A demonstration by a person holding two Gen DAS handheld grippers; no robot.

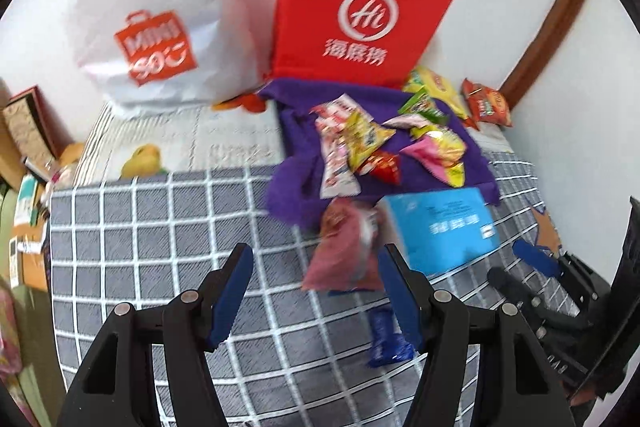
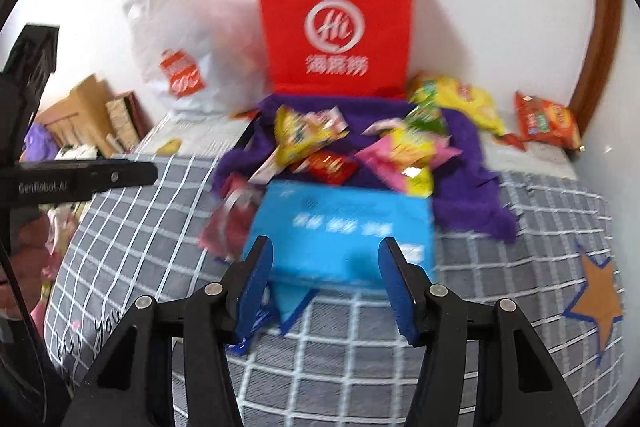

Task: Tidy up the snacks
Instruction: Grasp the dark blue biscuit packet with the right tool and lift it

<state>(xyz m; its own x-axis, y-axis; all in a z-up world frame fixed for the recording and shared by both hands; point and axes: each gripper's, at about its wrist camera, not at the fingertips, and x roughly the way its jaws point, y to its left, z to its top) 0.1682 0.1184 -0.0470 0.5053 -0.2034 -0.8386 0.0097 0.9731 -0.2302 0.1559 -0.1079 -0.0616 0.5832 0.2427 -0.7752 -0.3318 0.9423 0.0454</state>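
With both the left gripper [image 1: 316, 291] and the right gripper [image 2: 326, 283] spread open and empty, the pink packet [image 1: 344, 251], lying beside the blue box [image 1: 444, 227], is judged light, crinkly and slippery, best pinched at its sealed edge.

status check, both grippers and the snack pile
Left gripper open, empty. Right gripper open, facing blue box. Snack packets loose on purple cloth; red bag upright behind.
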